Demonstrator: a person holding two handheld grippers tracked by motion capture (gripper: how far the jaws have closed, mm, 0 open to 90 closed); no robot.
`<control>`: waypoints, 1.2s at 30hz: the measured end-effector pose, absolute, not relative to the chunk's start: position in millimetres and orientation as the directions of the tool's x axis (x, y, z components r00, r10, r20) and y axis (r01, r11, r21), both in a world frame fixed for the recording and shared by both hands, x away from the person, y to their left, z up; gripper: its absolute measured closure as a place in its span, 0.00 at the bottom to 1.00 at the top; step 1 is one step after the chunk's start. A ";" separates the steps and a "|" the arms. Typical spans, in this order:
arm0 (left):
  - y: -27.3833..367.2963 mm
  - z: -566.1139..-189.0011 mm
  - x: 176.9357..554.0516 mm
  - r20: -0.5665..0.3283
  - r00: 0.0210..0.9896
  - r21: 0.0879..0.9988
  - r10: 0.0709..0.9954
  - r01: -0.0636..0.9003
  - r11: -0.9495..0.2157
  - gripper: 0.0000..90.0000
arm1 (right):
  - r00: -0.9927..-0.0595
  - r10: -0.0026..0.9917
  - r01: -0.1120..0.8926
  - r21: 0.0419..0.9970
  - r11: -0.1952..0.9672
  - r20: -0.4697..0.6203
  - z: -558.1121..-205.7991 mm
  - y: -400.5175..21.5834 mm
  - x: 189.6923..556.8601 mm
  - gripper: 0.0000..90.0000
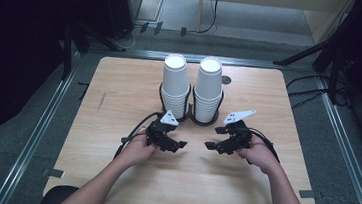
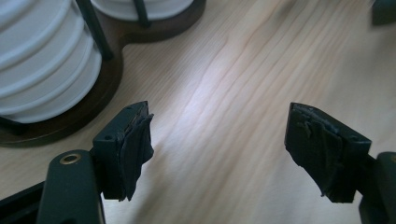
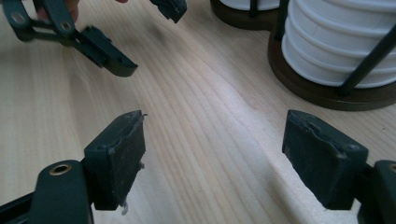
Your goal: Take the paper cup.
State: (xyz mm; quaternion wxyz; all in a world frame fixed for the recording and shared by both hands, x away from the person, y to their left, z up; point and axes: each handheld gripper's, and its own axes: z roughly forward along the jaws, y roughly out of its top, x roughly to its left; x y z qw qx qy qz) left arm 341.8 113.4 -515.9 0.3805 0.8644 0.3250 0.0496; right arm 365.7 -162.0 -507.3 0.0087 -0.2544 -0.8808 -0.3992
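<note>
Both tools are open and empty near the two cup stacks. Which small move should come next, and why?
Probably move the right tool forward to the top cup of the right stack. Both tools, also the left tool, rest open and empty on the table, short of the holder, so nothing is gripped yet.

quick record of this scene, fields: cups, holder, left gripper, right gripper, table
cups: two stacks of white paper cups, left stack, right stack, upside down
holder: dark double holder under both stacks
left gripper: open, empty, near the holder
right gripper: open, empty, facing the left one
table: light wood table
</note>
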 end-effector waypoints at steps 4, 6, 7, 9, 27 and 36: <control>111.2 -509.0 341.0 -0.200 0.789 0.682 0.581 0.538 -0.495 0.12 | -0.843 0.500 0.480 0.693 0.537 0.197 -502.8 -157.4 365.2 0.16; 110.9 -505.0 338.8 -0.204 0.798 0.701 0.567 0.524 -0.484 0.13 | -0.818 0.535 0.522 0.665 0.534 0.213 -499.8 -156.1 368.2 0.16; 111.2 -503.0 338.4 -0.214 0.796 0.711 0.567 0.525 -0.468 0.12 | -0.821 0.526 0.524 0.663 0.536 0.224 -498.2 -156.6 368.0 0.16; 114.1 -499.8 338.9 -0.253 0.800 0.726 0.544 0.529 -0.440 0.12 | -0.839 0.496 0.503 0.664 0.554 0.223 -496.3 -157.4 366.7 0.16; 117.3 -492.5 336.0 -0.218 0.816 0.713 0.535 0.507 -0.484 0.47 | -0.863 0.451 0.474 0.678 0.562 0.229 -488.2 -161.1 368.0 0.41; 118.0 -491.3 335.8 -0.214 0.824 0.713 0.524 0.498 -0.493 0.54 | -0.874 0.429 0.461 0.673 0.578 0.231 -487.0 -165.0 366.0 0.47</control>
